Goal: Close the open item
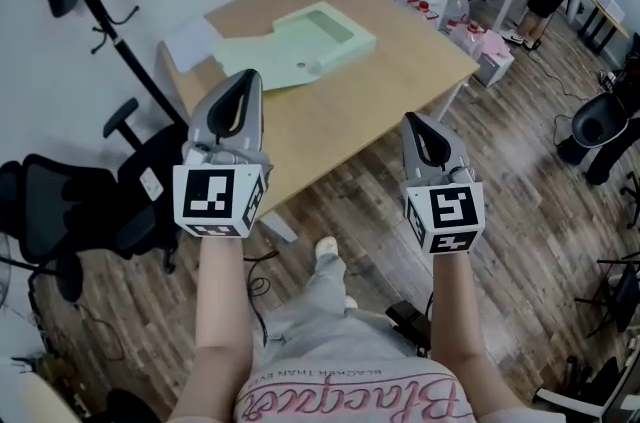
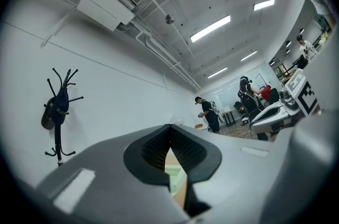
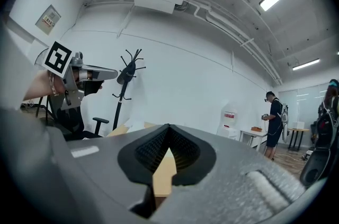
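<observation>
Ahead, open green case [image 1: 300,46] on table [image 1: 405,86]; L gripper [image 1: 245,83], R gripper [image 1: 416,126] both closed, empty

A black office chair [image 1: 50,199] stands on wood flooring [image 1: 520,173] beside white walls [image 3: 185,85]

Left gripper [image 1: 247,78], right gripper [image 1: 413,120]: grey shells, black ribbed pads [image 2: 154,148]. Left cube [image 1: 218,199] and right cube [image 1: 447,216], white with black square markers, at each one's 6 o'clock. Shirt [image 1: 350,393] pink-lettered, trousers [image 1: 320,311] pale grey, shoe [image 1: 326,249] white.
</observation>
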The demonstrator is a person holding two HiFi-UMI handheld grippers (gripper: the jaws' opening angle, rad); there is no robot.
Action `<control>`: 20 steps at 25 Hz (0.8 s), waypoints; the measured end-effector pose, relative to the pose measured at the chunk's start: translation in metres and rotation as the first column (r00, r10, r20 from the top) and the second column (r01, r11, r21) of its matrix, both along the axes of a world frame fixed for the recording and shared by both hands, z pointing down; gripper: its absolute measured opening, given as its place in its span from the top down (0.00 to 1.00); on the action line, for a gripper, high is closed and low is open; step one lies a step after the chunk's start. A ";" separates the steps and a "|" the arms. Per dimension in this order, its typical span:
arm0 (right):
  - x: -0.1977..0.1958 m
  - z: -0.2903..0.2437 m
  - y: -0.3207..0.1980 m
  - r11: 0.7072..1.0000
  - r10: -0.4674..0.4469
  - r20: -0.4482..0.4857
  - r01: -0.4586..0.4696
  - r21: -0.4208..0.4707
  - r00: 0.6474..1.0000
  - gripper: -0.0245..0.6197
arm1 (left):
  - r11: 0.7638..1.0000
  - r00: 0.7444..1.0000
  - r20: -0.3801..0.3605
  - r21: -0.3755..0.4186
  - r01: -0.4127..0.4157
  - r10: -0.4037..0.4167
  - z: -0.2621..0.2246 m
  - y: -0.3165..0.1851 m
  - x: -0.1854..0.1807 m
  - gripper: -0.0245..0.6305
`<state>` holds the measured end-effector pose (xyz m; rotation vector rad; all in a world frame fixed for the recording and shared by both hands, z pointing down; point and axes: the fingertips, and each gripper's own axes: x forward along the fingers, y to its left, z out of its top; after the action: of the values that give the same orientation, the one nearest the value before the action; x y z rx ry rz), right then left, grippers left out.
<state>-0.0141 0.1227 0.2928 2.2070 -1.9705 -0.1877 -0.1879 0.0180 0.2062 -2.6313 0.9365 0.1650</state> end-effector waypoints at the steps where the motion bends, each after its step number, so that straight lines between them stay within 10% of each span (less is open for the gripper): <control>1: 0.004 0.000 -0.006 1.000 0.000 -0.004 0.000 -0.002 1.000 0.96 | 1.000 1.000 -0.003 0.001 -0.001 0.001 0.000 -0.006 0.004 0.96; 20: 0.083 -0.037 -0.173 1.000 -0.019 -0.066 0.020 0.011 0.998 0.96 | 0.999 0.997 -0.077 0.024 0.025 -0.023 -0.034 -0.176 0.074 0.96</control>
<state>0.0691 -0.0506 0.2557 2.1602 -1.9616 -0.2719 -0.1144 -0.1580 0.1719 -2.6060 0.9849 0.2723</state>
